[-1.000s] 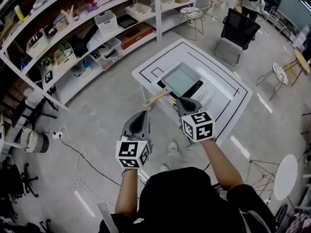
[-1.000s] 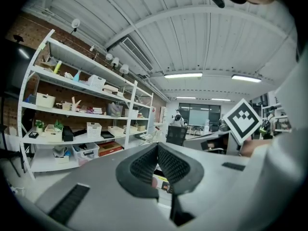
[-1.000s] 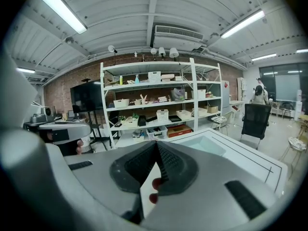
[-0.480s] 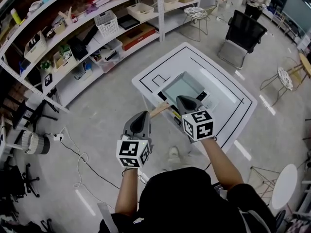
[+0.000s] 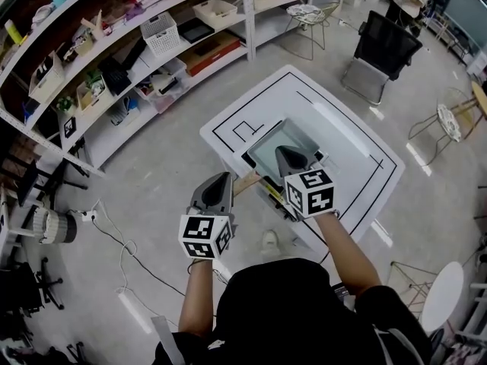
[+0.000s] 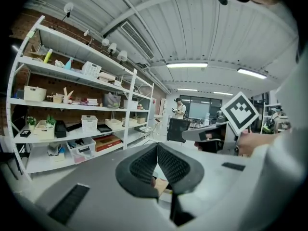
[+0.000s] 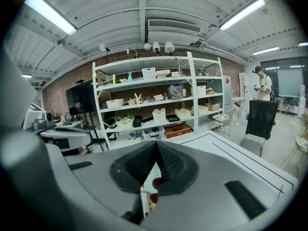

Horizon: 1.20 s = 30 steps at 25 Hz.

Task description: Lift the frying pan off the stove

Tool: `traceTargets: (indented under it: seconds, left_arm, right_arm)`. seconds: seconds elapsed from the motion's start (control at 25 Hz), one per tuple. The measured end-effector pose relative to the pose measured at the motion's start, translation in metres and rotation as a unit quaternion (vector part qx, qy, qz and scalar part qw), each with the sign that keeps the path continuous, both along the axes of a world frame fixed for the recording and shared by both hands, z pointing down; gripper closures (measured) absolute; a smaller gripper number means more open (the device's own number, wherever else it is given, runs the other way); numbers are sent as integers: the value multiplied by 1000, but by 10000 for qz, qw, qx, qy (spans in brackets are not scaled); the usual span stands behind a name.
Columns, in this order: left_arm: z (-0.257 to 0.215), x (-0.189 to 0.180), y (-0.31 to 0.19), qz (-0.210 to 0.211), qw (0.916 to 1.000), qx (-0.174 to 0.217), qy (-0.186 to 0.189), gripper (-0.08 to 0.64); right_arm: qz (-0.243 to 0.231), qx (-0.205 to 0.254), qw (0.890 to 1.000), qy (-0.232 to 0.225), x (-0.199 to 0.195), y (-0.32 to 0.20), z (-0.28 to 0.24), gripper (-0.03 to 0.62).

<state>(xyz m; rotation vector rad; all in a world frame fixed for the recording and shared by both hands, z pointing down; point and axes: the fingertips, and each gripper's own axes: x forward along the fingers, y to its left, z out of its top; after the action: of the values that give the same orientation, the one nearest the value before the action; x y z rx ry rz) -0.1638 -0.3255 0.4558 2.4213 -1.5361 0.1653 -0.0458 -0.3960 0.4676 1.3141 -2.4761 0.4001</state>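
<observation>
- Our left gripper (image 5: 225,177), jaws shut and empty, hangs just off the table's (image 5: 358,154) near-left edge.
- Our right gripper (image 5: 281,151), jaws together, hangs over the frying pan (image 5: 274,139), which sits on the stove (image 5: 249,160) by that edge.

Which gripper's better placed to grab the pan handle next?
Left. The left gripper points at the wooden handle of the frying pan, which sticks out toward it. The right gripper is over the pan itself. Both are shut; open first.
</observation>
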Motion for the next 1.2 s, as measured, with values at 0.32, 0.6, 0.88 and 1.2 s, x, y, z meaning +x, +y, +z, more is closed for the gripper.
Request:
traceTargets:
  seconds: [0.32,0.6,0.88,1.2]
  left_arm:
    - [22,8,-22,183,9989,-420,-88,551]
    - [48,14,-33,467,9948,-788,-441,526]
    - [79,24,-36,1089,9802,-1281,-1045,444]
    - [120,42,-31,1827,9500,-1706,-1871,365]
  right_arm:
    - [-49,-139,9999,-43,6,-27,12,591]
    - [-129,-282,9995,-66,5,-42,26,591]
    - [-181,-385,9991,-53,5,-58,35,591]
    - [-196,-551,9983,-53,9,-68,50,591]
